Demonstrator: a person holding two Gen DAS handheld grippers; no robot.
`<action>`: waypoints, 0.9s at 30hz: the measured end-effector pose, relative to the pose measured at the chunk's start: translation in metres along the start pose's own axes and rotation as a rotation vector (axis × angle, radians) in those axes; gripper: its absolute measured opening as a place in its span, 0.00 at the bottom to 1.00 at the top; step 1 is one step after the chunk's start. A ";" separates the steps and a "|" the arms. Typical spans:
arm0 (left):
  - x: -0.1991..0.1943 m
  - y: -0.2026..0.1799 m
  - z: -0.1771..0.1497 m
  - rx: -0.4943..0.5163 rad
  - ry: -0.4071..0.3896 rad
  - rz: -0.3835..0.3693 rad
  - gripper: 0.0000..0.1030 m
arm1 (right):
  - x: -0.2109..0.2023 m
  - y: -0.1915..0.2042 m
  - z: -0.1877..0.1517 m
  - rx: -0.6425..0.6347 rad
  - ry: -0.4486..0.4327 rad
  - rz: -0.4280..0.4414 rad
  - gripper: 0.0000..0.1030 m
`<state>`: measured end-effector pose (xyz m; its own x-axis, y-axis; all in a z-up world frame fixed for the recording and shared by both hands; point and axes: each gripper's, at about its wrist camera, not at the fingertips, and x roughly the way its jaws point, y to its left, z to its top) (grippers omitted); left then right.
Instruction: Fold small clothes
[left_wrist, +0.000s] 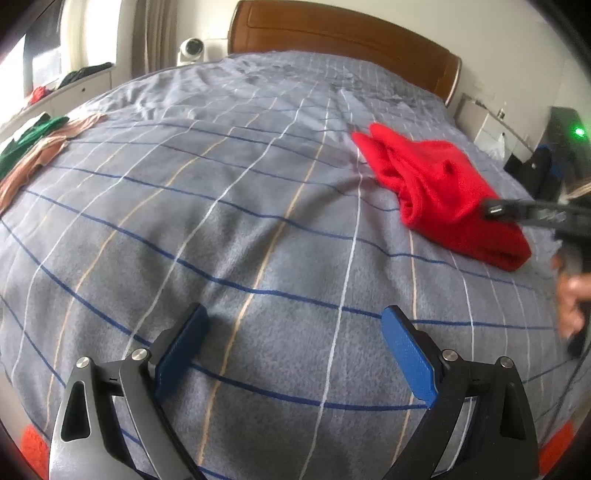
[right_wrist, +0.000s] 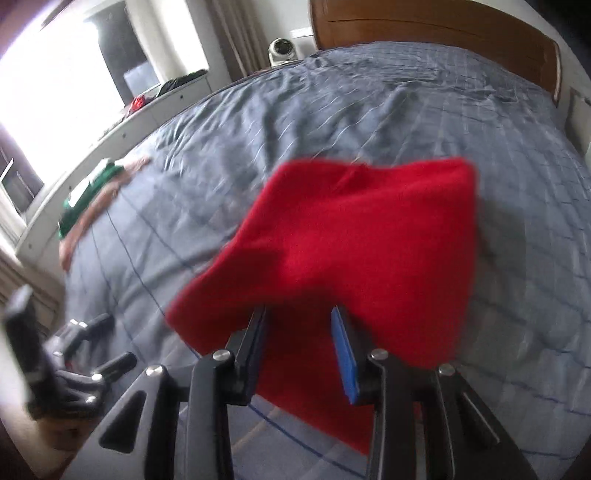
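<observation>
- The red garment (left_wrist: 443, 192) lay crumpled on the bed (left_wrist: 229, 206), toward its right side, well apart from the green and tan clothes (left_wrist: 33, 147) at the far left edge.
- The left tongs (left_wrist: 295, 354) hung wide open over bare bedding, holding nothing.
- The right tongs (right_wrist: 299, 332) stood partly open at the garment's near edge; blur hid whether the pads touched cloth, though probably they gripped none.
- It looked soft, light and floppy, likely to sag and bunch when lifted.
- Best grips seemed the near hem corners, one per tongs.
</observation>
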<state>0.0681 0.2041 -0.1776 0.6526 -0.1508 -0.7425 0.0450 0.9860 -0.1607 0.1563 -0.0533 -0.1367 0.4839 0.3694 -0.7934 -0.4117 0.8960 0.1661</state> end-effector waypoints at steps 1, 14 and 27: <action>-0.002 -0.002 0.000 0.006 0.004 0.001 0.93 | 0.011 0.008 -0.002 0.003 0.002 0.017 0.35; -0.027 -0.026 0.059 0.018 -0.021 -0.163 0.93 | -0.060 0.003 -0.030 0.028 -0.155 0.009 0.37; 0.060 -0.100 0.134 0.136 0.176 -0.171 0.93 | -0.052 -0.053 -0.052 0.191 -0.009 0.062 0.66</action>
<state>0.2040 0.1059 -0.1186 0.4860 -0.3138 -0.8157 0.2515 0.9441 -0.2134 0.1132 -0.1331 -0.1349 0.4696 0.4270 -0.7728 -0.2873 0.9015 0.3236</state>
